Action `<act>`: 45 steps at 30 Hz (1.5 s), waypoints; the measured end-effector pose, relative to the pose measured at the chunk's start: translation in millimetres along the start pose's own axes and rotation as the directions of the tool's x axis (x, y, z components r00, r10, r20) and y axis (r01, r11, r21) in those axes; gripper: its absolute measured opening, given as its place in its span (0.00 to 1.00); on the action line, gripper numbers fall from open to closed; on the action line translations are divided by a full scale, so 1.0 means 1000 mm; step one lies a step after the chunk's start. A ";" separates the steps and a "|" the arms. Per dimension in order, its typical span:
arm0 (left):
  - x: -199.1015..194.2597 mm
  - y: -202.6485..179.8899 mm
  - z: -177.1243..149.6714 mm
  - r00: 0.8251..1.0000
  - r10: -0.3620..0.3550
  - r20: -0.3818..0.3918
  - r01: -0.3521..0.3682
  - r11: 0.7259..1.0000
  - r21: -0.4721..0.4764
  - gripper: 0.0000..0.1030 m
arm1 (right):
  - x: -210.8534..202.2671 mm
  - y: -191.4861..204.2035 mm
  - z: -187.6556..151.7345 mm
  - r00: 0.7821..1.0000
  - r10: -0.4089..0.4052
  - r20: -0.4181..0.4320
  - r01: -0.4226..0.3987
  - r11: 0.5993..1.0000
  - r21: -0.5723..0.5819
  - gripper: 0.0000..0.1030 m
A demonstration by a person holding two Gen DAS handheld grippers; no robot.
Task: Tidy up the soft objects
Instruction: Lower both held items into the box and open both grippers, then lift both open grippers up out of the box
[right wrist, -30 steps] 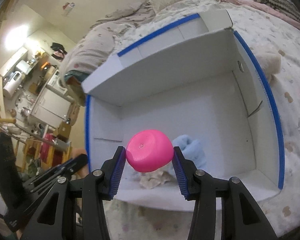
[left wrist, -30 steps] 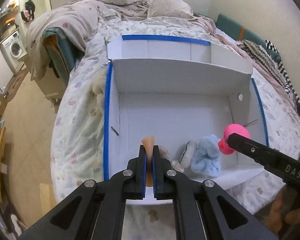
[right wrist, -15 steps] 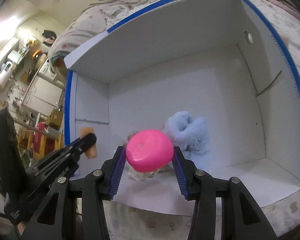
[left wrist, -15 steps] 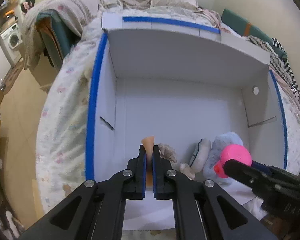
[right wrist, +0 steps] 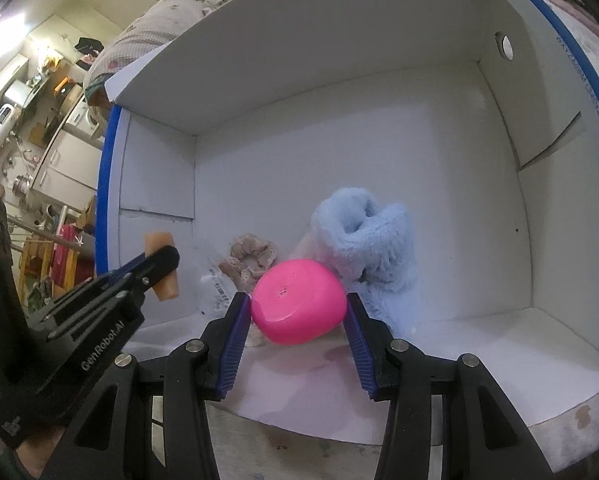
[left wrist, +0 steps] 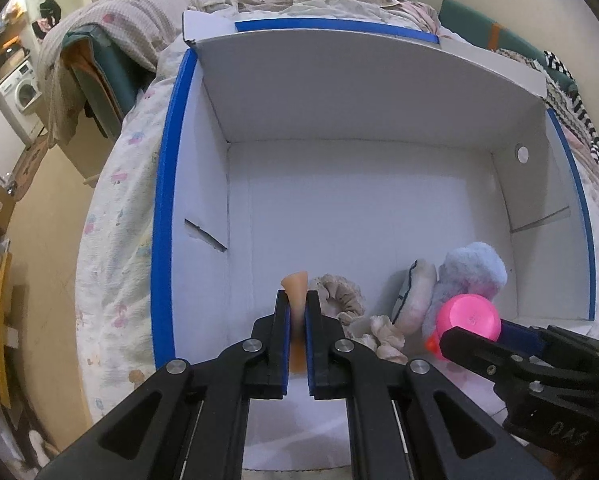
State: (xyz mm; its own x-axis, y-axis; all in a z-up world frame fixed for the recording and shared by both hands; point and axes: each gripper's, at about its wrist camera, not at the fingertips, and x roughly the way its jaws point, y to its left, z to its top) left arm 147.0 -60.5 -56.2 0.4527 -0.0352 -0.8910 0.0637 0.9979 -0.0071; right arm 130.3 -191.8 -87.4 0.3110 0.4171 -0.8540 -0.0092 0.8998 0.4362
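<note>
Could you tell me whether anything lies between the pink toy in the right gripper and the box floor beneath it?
Yes: the pink toy hangs over a beige scrunchie and a blue plush crowding the white box's near floor; farther back it is bare.

pink ball (right wrist: 298,307), white box (left wrist: 359,92) (blue-edged)

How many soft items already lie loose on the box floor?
3: a beige scrunchie, a cream plush piece and a blue fluffy toy, clustered near the front wall; more may be hidden.

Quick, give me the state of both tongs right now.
Left tongs: shut on the tan soft piece.
Right tongs: shut on the pink ball.
</note>
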 end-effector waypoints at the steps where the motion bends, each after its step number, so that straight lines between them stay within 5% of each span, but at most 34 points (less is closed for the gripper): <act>1: 0.001 -0.001 0.000 1.000 0.001 0.000 -0.001 1.000 0.003 0.06 | -0.001 -0.001 0.000 1.000 0.004 0.001 -0.004 1.000 0.004 0.49; 11: -0.001 -0.008 -0.003 1.000 -0.003 0.010 0.003 0.999 0.039 0.09 | -0.007 -0.014 0.003 1.000 0.010 0.019 -0.011 0.998 0.058 0.50; 19: -0.009 -0.004 -0.002 0.999 -0.029 0.018 0.029 0.999 0.022 0.20 | -0.020 -0.021 0.008 0.996 -0.036 0.083 0.028 0.995 0.099 0.72; 22: -0.011 -0.005 0.000 0.999 -0.045 0.020 0.045 0.999 0.013 0.33 | -0.023 -0.021 0.010 0.994 -0.036 0.105 0.024 0.994 0.108 0.73; 24: -0.014 -0.005 0.001 0.999 -0.042 0.027 0.042 0.999 0.007 0.54 | -0.023 -0.022 0.014 0.994 -0.038 0.104 0.026 0.993 0.112 0.73; 26: -0.020 -0.005 0.002 0.998 -0.035 0.052 0.035 0.999 0.001 0.59 | -0.022 -0.023 0.014 0.994 -0.040 0.101 0.028 0.993 0.114 0.73; 45: -0.055 0.008 -0.010 0.994 -0.003 0.108 0.009 0.998 -0.058 0.60 | -0.041 -0.016 -0.010 0.991 -0.029 0.130 0.016 0.995 0.098 0.73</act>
State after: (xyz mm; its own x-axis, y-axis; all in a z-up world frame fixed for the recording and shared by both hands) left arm 113.7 -50.0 -12.3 0.5463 -0.0436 -0.8365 0.0164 0.9990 -0.0414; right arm 108.3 -222.1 -62.7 0.4318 0.3707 -0.8223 0.0886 0.8898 0.4477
